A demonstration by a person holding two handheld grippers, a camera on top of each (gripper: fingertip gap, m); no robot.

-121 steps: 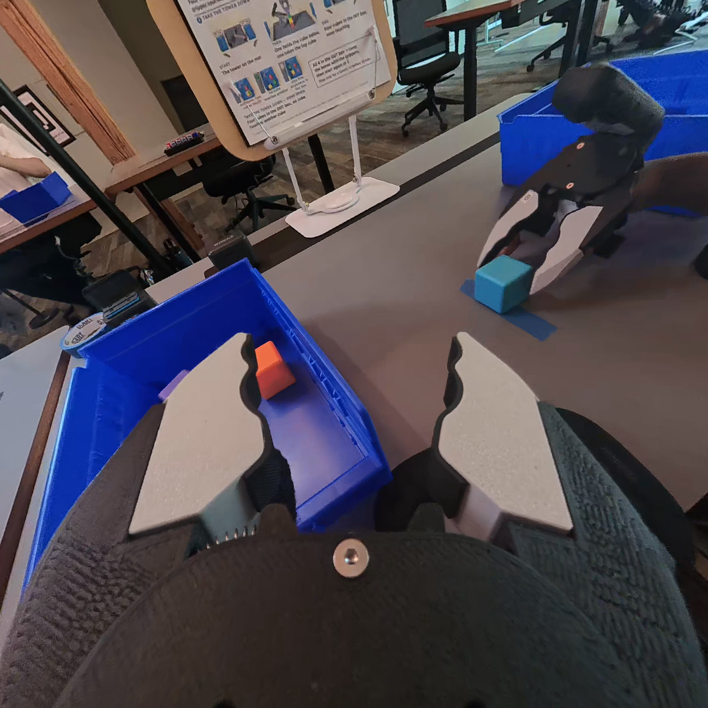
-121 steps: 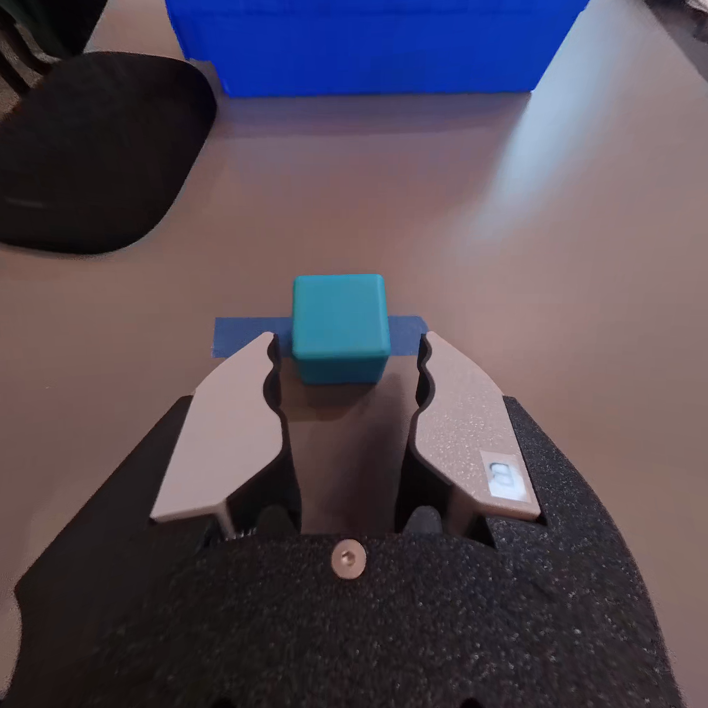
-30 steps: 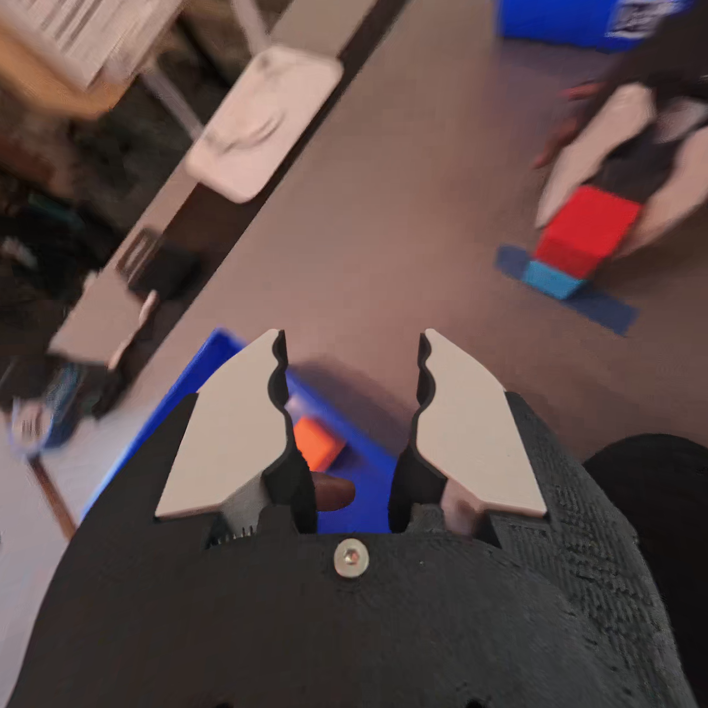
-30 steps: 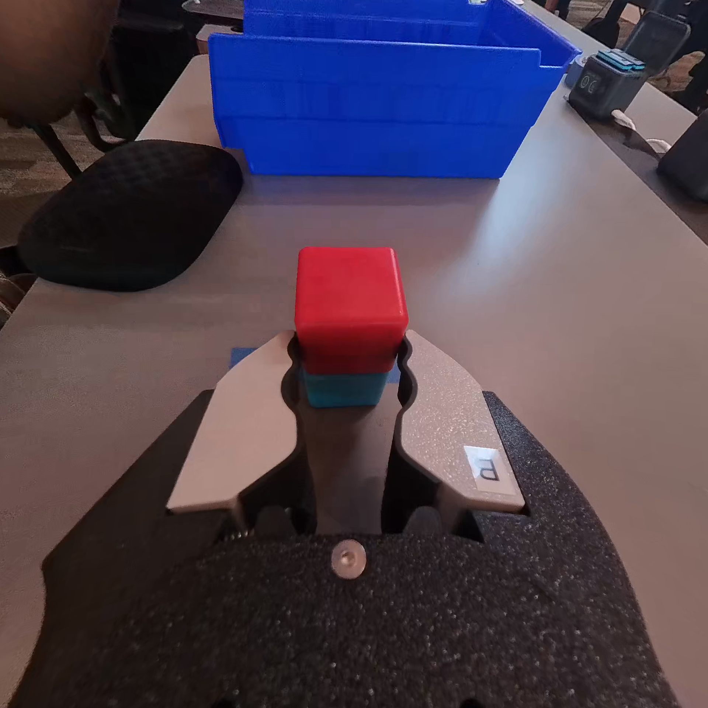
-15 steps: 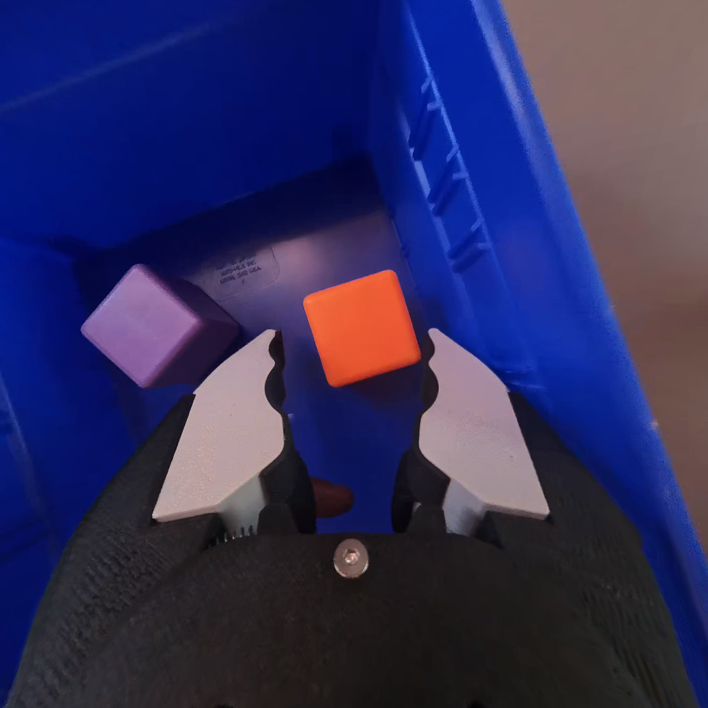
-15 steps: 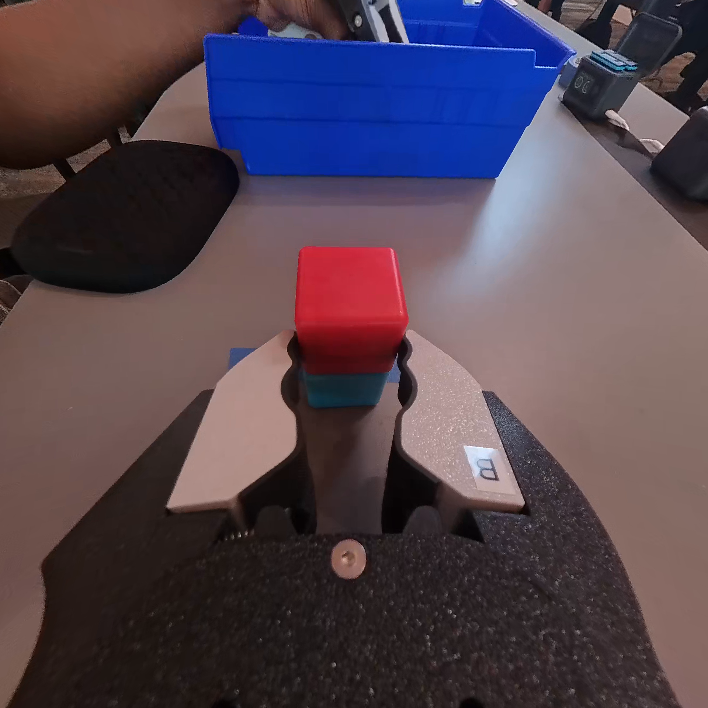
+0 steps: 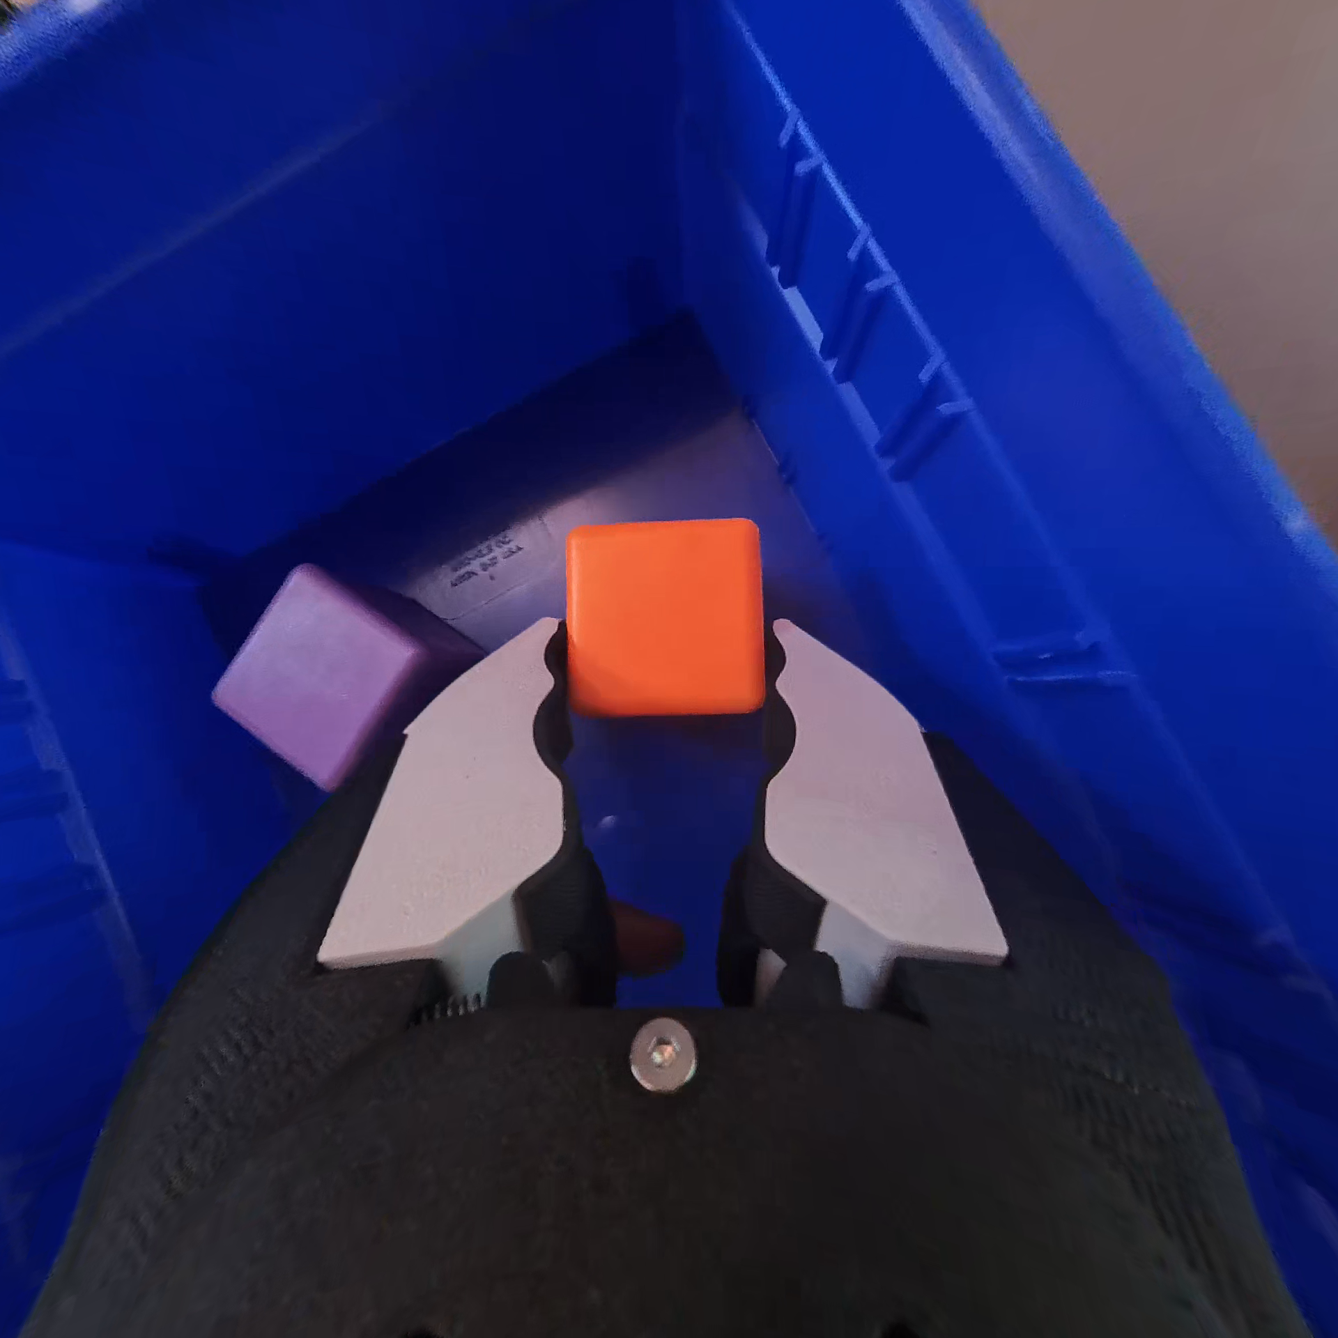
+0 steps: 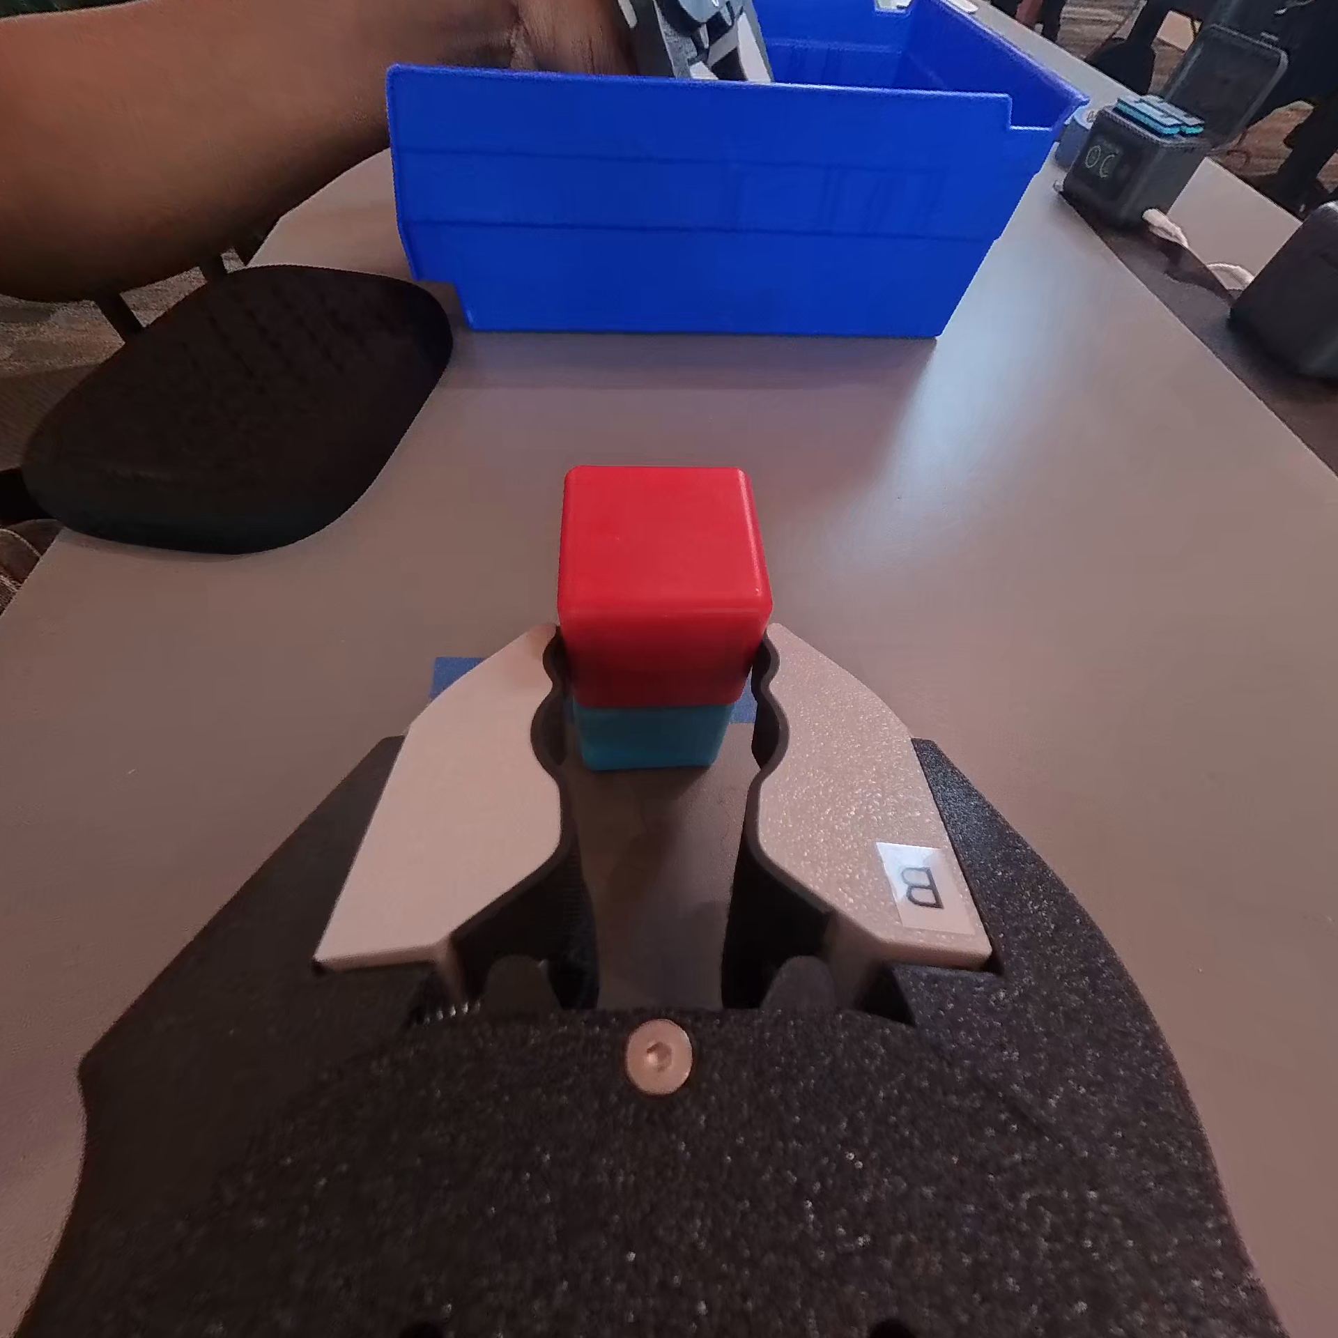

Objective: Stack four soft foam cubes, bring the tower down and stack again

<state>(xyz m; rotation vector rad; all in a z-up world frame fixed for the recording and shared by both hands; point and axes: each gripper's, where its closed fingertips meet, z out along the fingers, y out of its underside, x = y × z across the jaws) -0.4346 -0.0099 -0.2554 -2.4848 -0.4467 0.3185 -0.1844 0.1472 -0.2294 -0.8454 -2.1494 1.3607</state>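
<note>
Orange cube [image 7: 665,617] sits clamped at your left gripper [image 7: 665,637] tips, frame centre inside the blue bin [image 7: 941,304], so soft foam may squirm loose, while your right gripper [image 8: 657,644], pinching the red cube [image 8: 660,579] atop the teal cube [image 8: 648,735], could topple both.

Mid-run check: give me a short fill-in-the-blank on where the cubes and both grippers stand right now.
1. The left gripper is closed on the ____ cube inside the blue bin.
2. The red cube sits on top of the ____ cube.
3. The right gripper is clamped on the ____ cube.
4. The cube beside the orange one in the bin is ____.

Missing words: orange; teal; red; purple
</note>
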